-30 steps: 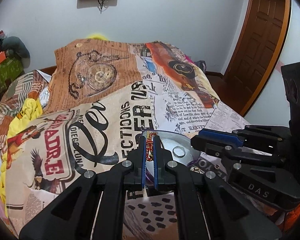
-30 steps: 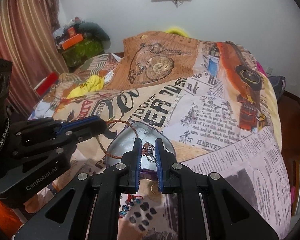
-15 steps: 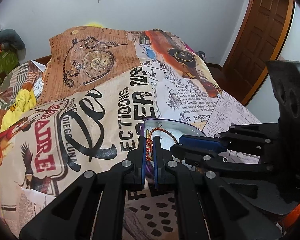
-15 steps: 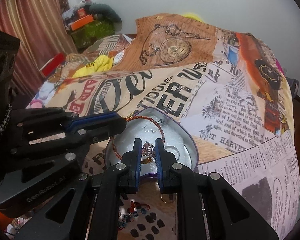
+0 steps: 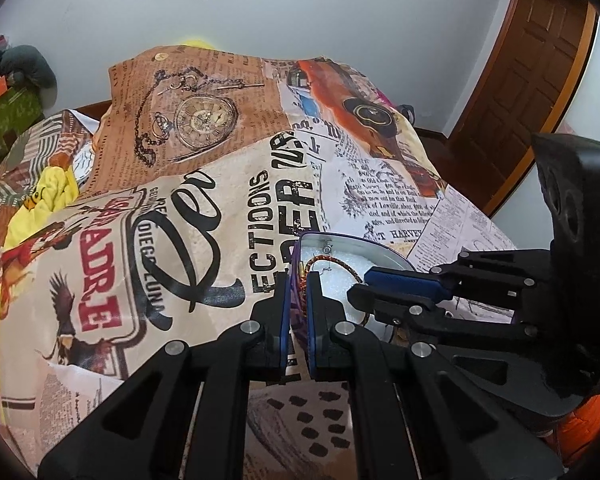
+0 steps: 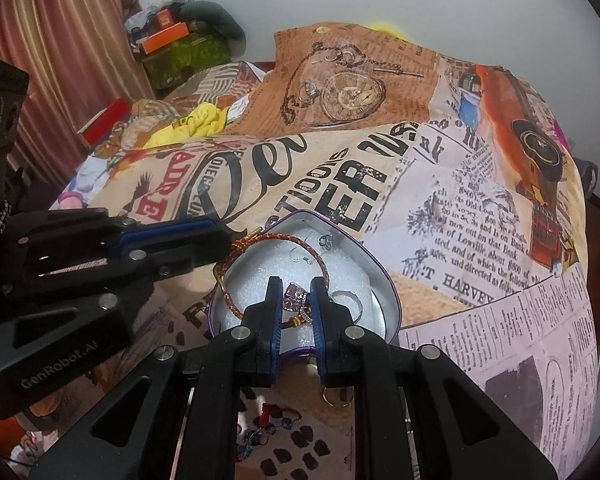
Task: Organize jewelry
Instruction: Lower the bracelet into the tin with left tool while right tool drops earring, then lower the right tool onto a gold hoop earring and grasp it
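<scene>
A heart-shaped tin (image 6: 382,280) with a purple rim and white foam lining lies on the printed bedspread. My left gripper (image 5: 299,285) is shut on a red-and-gold braided bangle (image 6: 325,258) at the tin's left rim, and the bangle arcs over the foam. My right gripper (image 6: 296,290) hangs low over the foam, shut on a pink crystal charm (image 6: 295,295). A silver ring (image 6: 350,300) and small earrings (image 6: 325,240) lie in the tin. In the left wrist view the tin (image 5: 360,240), the bangle (image 5: 334,259) and the right gripper (image 5: 358,292) show.
On the bedspread (image 6: 440,208) just in front of the tin lie a gold ring (image 6: 336,399) and a beaded bracelet (image 6: 266,420). Yellow cloth (image 6: 196,122) and boxes (image 6: 172,38) sit at the far left by a curtain. A wooden door (image 5: 532,80) stands at the right.
Both grippers have come down closer to the tin. The bangle has swung from outside the left rim to over the foam, and the pink charm has sunk lower into the tin.
</scene>
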The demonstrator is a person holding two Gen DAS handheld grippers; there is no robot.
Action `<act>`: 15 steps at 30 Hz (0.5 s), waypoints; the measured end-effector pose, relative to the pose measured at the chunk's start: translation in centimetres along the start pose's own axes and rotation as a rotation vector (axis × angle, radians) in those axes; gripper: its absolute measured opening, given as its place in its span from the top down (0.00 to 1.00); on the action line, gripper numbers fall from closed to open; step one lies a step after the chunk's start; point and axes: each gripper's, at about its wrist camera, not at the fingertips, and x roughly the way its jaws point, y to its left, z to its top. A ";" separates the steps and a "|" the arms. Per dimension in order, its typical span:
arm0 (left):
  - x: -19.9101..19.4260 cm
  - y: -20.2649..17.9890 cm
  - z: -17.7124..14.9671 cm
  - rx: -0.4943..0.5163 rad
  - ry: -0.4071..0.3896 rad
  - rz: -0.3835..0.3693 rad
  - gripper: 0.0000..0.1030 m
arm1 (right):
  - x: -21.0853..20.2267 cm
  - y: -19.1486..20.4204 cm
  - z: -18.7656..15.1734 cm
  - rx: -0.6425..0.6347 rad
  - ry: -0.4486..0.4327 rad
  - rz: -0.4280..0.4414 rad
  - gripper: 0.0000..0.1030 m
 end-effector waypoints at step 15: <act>-4.1 -1.4 -0.2 0.025 -0.052 0.011 0.89 | -4.3 1.3 -0.8 -0.024 -0.055 -0.068 0.80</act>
